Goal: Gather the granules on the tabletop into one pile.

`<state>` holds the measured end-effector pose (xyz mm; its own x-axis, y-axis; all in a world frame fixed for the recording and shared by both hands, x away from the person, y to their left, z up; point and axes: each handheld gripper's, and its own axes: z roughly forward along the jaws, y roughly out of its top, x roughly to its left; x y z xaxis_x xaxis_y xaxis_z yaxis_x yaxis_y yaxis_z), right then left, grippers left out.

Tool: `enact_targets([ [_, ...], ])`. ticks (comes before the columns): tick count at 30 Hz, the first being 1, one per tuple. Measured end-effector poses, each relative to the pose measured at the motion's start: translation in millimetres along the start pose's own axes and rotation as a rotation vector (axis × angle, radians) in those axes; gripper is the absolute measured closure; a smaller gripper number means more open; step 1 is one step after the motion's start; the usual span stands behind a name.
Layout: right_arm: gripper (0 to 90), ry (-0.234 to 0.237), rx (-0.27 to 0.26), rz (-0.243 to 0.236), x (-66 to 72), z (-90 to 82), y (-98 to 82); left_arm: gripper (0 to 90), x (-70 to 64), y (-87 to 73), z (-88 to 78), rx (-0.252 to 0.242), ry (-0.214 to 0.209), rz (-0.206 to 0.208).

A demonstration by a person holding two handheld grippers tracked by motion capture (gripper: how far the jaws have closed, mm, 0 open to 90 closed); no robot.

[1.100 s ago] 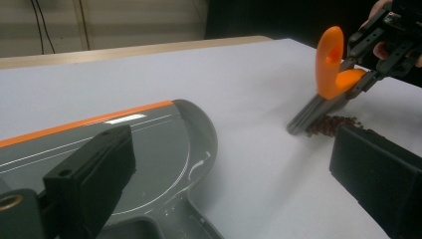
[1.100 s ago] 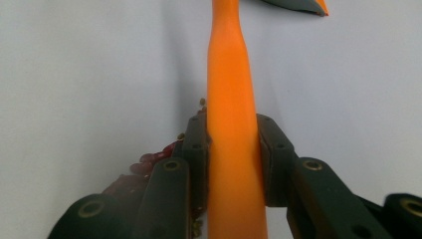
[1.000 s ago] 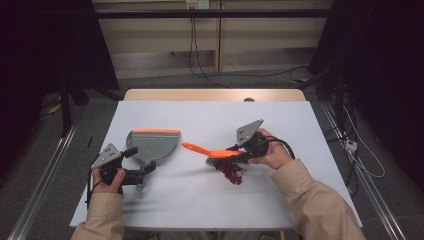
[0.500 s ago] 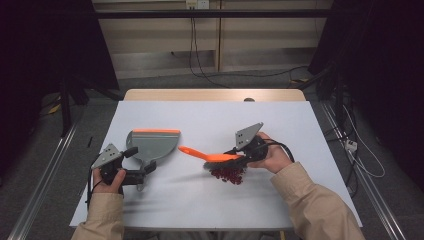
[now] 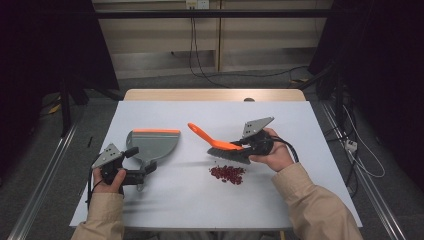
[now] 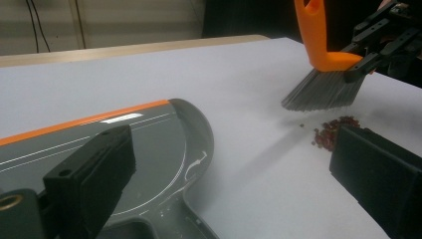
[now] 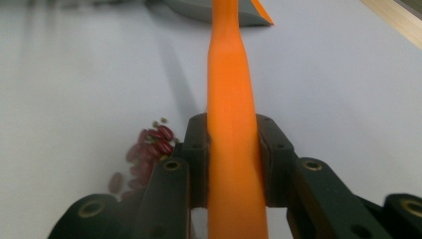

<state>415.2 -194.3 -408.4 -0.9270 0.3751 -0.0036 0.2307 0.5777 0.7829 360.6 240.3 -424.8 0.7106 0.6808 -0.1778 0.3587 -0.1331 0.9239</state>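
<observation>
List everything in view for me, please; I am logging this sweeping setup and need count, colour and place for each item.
brush: one, orange handle with grey bristles, lifted above the beans, right of centre.
beans: one small pile, dark red, on the table below the brush.
dustpan: one, grey with an orange front edge, flat on the table's left half.
table: one, white top.
cables: several, black, on the floor beyond the table.
left hand-held gripper: one, black, at the dustpan's handle; grip unclear.
right hand-held gripper: one, black, shut on the brush handle.
sleeves: two, beige, at the near edge.
</observation>
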Motion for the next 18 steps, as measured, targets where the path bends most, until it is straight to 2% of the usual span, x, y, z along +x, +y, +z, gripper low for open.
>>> enact_targets([
  [1,71.3,-0.023,0.011,0.006,-1.3,0.7,-1.7,3.9,-0.2,-0.1,0.4,-0.001,-0.001,-0.001],
  [5,71.3,-0.03,0.038,-0.01,-3.6,7.1,-3.3,3.9,0.0,0.0,1.0,0.0,-0.003,-0.001],
  [6,71.4,-0.016,0.056,-0.032,-2.0,10.5,-2.6,4.0,0.0,0.0,0.9,-0.002,-0.003,-0.001],
  [7,71.3,0.0,0.049,-0.032,-0.5,12.3,-2.0,3.9,0.0,0.1,0.7,-0.002,-0.002,-0.002],
  [9,71.3,0.016,0.06,-0.069,4.2,15.3,1.5,3.9,0.5,-0.1,0.3,-0.003,-0.001,-0.003],
  [12,71.3,0.04,0.075,-0.1,9.3,16.0,3.9,3.9,0.7,-0.1,-0.1,-0.001,0.0,-0.002],
  [15,71.3,0.082,0.065,-0.107,11.4,14.5,3.3,4.0,0.7,0.2,-0.3,-0.001,0.0,0.001],
  [18,71.4,0.09,0.062,-0.119,15.0,14.4,4.6,3.9,0.7,0.3,-0.4,-0.004,0.001,-0.001],
])
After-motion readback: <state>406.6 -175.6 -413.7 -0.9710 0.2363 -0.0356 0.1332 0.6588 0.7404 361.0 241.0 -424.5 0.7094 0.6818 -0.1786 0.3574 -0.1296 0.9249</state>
